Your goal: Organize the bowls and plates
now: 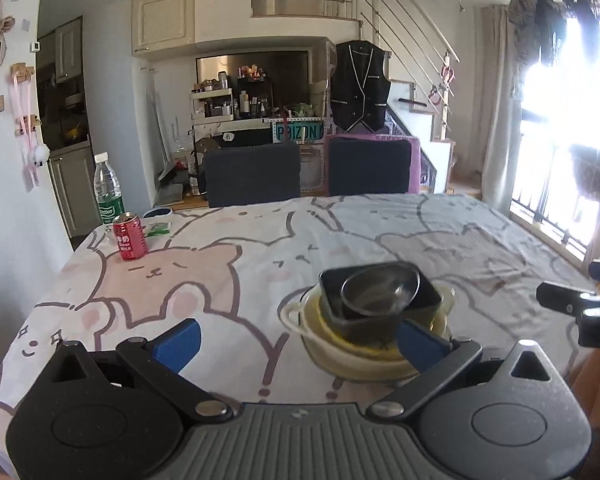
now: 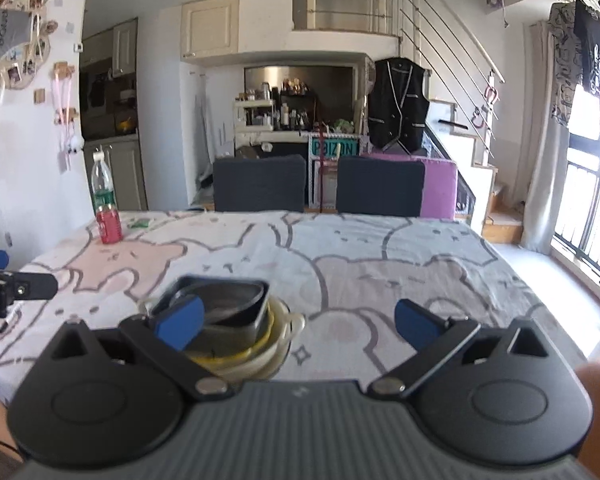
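Note:
A stack of dishes stands on the table near its front edge. A small metal bowl (image 1: 380,290) lies tilted inside a black square bowl (image 1: 426,302), which sits in a white dish with handles (image 1: 296,314) and a yellow inner rim. The stack also shows in the right wrist view (image 2: 236,306). My left gripper (image 1: 300,338) is open and empty, just left of the stack, its right pad (image 1: 422,342) in front of it. My right gripper (image 2: 298,320) is open and empty, to the right of the stack, its left pad (image 2: 180,320) overlapping it.
The table carries a cartoon-animal cloth (image 1: 260,248). A red can (image 1: 130,242), a water bottle (image 1: 108,190) and a small green packet (image 1: 158,229) stand at the far left corner. Two dark chairs (image 1: 254,176) are behind the table. A window is on the right.

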### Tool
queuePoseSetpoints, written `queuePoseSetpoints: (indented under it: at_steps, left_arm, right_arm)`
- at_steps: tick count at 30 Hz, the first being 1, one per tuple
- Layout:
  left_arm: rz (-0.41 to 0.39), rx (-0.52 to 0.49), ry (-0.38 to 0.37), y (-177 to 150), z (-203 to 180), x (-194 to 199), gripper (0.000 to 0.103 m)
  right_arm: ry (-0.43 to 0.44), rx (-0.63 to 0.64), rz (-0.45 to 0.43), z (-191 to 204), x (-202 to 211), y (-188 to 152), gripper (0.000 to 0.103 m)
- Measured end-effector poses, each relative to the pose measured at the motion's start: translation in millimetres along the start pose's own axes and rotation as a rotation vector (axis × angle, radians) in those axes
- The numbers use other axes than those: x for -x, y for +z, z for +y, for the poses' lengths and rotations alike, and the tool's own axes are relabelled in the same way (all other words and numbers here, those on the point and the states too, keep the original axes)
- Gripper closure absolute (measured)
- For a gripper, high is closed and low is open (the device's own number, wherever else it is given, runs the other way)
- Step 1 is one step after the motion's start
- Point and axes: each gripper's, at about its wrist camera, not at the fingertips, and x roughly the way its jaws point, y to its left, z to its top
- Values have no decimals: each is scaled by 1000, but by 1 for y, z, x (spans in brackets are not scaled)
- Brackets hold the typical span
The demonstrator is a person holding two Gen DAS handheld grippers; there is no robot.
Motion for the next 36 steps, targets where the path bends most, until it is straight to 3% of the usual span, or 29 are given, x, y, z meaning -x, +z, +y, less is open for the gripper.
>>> queuePoseSetpoints:
  at_steps: [11, 36]
  left_arm:
    - [12, 40, -18, -24, 1, 3, 0]
    - [-8, -24, 54, -33, -10, 6, 0]
  right_arm:
    - [-30, 56, 15, 12, 9, -30, 0]
    - [-24, 62, -12, 13, 22, -34, 0]
